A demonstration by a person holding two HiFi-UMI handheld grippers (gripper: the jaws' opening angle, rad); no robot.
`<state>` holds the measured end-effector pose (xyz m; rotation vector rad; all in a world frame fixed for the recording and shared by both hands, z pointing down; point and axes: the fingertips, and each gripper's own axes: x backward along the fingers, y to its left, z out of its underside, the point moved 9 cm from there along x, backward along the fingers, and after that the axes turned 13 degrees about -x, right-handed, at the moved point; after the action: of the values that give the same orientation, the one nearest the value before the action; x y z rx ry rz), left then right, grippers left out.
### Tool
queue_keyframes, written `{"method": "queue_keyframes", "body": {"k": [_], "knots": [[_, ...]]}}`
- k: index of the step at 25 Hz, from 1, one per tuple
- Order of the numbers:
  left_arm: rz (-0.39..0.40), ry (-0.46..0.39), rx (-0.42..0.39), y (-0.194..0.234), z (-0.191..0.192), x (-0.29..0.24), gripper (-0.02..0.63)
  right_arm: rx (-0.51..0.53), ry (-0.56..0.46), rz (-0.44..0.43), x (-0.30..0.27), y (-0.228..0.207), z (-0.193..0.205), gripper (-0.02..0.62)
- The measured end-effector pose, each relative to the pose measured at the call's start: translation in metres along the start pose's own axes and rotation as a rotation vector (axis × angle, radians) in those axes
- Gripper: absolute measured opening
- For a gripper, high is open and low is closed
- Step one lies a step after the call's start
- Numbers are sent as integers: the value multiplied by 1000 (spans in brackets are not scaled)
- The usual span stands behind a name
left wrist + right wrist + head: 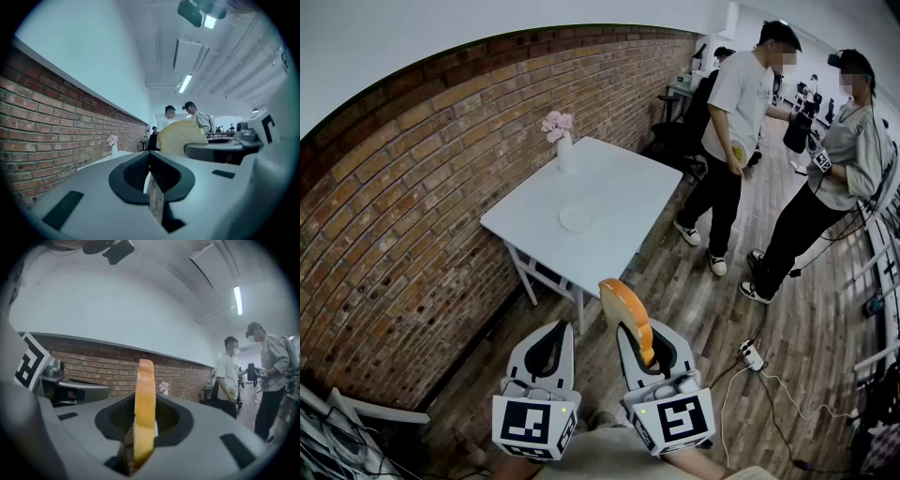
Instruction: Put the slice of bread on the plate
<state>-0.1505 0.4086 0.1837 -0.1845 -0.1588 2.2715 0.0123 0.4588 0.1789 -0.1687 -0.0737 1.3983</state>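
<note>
A slice of bread point(627, 314) with an orange crust stands on edge, upright, and my right gripper point(643, 339) is shut on its lower part. In the right gripper view the bread point(144, 404) rises between the jaws of the right gripper point(143, 423). My left gripper point(553, 336) hangs beside it on the left, shut with nothing in it; its jaws point(150, 158) meet at the tips. From there the bread point(180, 136) shows to the right. A small white plate point(577, 217) lies on the white table point(619, 187) ahead, well beyond both grippers.
A white vase with pink flowers point(562, 141) stands at the table's far end by the brick wall point(412, 216). Two people point(733, 131) stand right of the table on the wooden floor. A power strip point(753, 355) and cables lie at the right.
</note>
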Motion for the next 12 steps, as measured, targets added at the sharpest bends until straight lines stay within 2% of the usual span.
{"method": "queue_keyframes", "body": {"k": [12], "knots": [[5,3,-7,-7,0,-12,11,-4,4,-5,-4,-12,1,95]]}}
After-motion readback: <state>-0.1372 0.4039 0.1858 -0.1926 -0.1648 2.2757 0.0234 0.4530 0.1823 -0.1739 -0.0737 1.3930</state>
